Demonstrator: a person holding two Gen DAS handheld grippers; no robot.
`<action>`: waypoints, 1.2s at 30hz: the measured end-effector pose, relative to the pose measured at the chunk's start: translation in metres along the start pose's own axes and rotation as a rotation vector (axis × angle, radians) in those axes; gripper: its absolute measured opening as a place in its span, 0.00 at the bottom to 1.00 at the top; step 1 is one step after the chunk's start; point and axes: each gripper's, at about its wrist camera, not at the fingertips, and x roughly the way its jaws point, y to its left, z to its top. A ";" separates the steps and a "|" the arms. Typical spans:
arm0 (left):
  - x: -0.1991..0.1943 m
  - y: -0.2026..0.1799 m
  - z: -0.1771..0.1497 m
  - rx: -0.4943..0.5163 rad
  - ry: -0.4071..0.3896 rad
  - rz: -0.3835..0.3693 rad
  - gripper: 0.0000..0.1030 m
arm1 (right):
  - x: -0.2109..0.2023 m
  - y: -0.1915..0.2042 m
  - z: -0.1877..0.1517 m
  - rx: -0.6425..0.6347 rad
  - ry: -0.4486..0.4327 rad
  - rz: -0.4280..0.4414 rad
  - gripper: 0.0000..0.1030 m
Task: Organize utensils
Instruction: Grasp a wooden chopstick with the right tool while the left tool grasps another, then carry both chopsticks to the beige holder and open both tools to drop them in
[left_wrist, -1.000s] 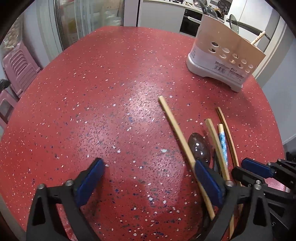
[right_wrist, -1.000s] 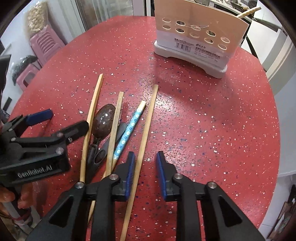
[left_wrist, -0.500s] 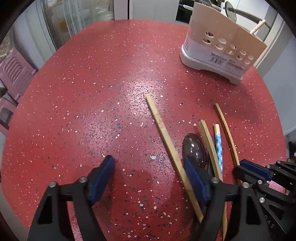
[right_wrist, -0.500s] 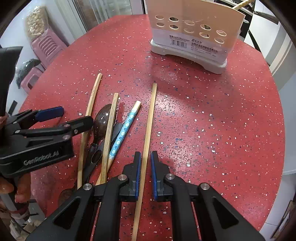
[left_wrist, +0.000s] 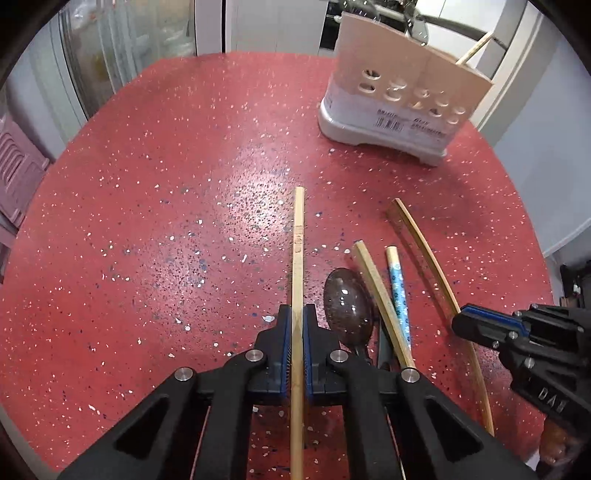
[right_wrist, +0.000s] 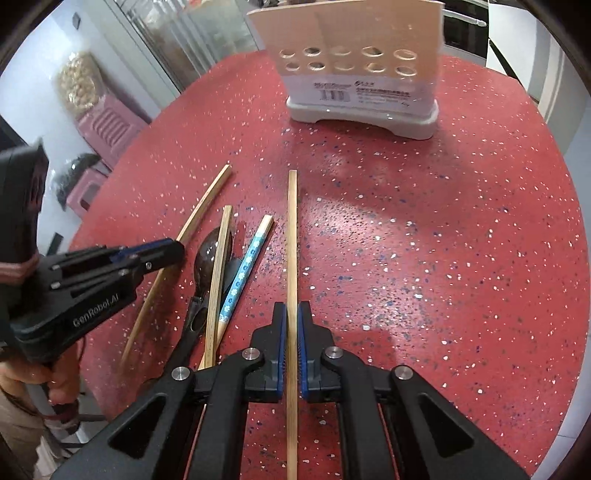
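My left gripper (left_wrist: 297, 314) is closing its jaws on a bamboo chopstick (left_wrist: 298, 240), and the blue pads press its sides. My right gripper (right_wrist: 291, 310) is closing likewise on another bamboo chopstick (right_wrist: 292, 229), also pinched between the pads. Both sticks lie along the red speckled table (left_wrist: 147, 221). Between them rest a dark spoon (left_wrist: 347, 299), a third bamboo chopstick (left_wrist: 376, 288) and a blue patterned chopstick (left_wrist: 399, 288). The beige utensil holder (left_wrist: 399, 96) with round holes stands at the far side, one stick upright in it.
Pink plastic stools (right_wrist: 107, 125) stand beyond the table's left edge. A person's hand (right_wrist: 62, 380) grips the left tool's handle low on the left. White cabinets and a glass door lie behind the holder (right_wrist: 362, 74).
The left jaws went from wide open to closed around the leftmost chopstick after sliding over it. The right jaws narrowed from a small gap to pinching their chopstick.
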 end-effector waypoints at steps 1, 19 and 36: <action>-0.003 0.000 -0.002 -0.005 -0.009 -0.010 0.30 | -0.002 -0.003 0.000 0.005 -0.005 0.006 0.06; -0.089 0.023 -0.002 -0.070 -0.266 -0.145 0.30 | -0.077 -0.022 0.008 0.041 -0.194 0.117 0.06; -0.134 0.008 0.061 -0.042 -0.432 -0.222 0.30 | -0.129 -0.025 0.057 0.056 -0.352 0.095 0.06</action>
